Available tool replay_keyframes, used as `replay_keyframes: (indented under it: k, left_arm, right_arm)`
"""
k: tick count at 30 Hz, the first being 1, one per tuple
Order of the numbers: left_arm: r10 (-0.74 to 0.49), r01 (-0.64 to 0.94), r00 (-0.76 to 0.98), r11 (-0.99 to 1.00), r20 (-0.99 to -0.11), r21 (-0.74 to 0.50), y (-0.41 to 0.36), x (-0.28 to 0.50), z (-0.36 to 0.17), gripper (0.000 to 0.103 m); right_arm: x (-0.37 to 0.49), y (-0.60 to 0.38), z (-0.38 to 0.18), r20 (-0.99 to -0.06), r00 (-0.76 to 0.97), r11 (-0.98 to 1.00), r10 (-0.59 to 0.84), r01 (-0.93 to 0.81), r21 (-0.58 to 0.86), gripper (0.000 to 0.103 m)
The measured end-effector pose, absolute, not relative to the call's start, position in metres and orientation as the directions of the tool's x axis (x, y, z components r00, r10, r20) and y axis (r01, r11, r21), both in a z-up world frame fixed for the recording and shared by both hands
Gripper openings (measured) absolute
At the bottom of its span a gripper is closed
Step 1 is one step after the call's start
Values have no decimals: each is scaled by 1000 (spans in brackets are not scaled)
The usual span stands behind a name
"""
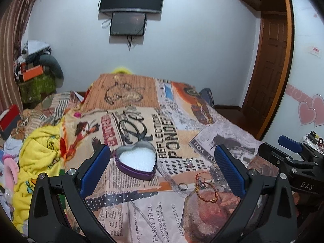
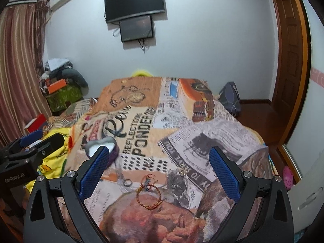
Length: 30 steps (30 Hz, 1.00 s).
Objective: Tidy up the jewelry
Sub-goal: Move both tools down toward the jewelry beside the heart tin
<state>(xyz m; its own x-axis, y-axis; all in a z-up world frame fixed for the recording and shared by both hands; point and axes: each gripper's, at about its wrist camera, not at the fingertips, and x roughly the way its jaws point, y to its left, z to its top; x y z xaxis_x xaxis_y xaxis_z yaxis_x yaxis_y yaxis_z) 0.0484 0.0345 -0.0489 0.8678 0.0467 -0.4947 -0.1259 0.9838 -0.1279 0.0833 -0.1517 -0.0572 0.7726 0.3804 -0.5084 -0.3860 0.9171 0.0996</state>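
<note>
We see a heart-shaped tin [image 1: 136,160] with purple walls and a white lining. It sits on a blanket [image 1: 141,109] printed in a newspaper collage of beige, orange and black lettering. The bracelet [image 2: 149,196] is twisted red and gold; the ring [image 2: 128,182] is dull silver. Both grippers, left [image 1: 162,170] and right [image 2: 160,173], carry blue textured pads on black frames. Beside the blanket lies a bright yellow towel [image 1: 38,158].

We see a glossy metal tin [image 1: 135,163] on a matt, fuzzy blanket [image 1: 141,208]. Finger pads [image 1: 229,171] show ribbed blue plastic.
</note>
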Motion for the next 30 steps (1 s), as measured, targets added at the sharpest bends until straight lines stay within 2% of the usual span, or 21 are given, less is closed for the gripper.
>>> replay_keyframes:
  k: [5, 11, 15, 20, 25, 30]
  left_arm:
    - [71, -147, 835, 984, -545, -97, 32, 65, -70, 99]
    - [4, -83, 787, 992, -617, -99, 25, 87, -97, 93]
    - [-59, -33, 734, 992, -677, -123, 18, 99, -118, 84]
    - [-136, 20, 659, 986, -739, -164, 9, 117, -144, 67]
    - [-187, 41, 595, 978, -781, -203, 5, 127, -165, 47]
    - [-205, 63, 562, 977, -801, -205, 1, 132, -177, 42]
  right_arm:
    - [94, -157, -75, -558, 751, 927, 353, -364, 96, 98]
    - [109, -162, -97, -607, 722, 930, 333, -356, 87, 96]
    - [115, -165, -112, -648, 685, 925, 334, -372, 83, 80]
    - [123, -166, -130, -694, 609, 900, 384, -415, 133, 60]
    - [130, -161, -144, -710, 527, 857, 467, -469, 216, 50]
    - [141, -148, -156, -726, 451, 814, 520, -518, 262, 39]
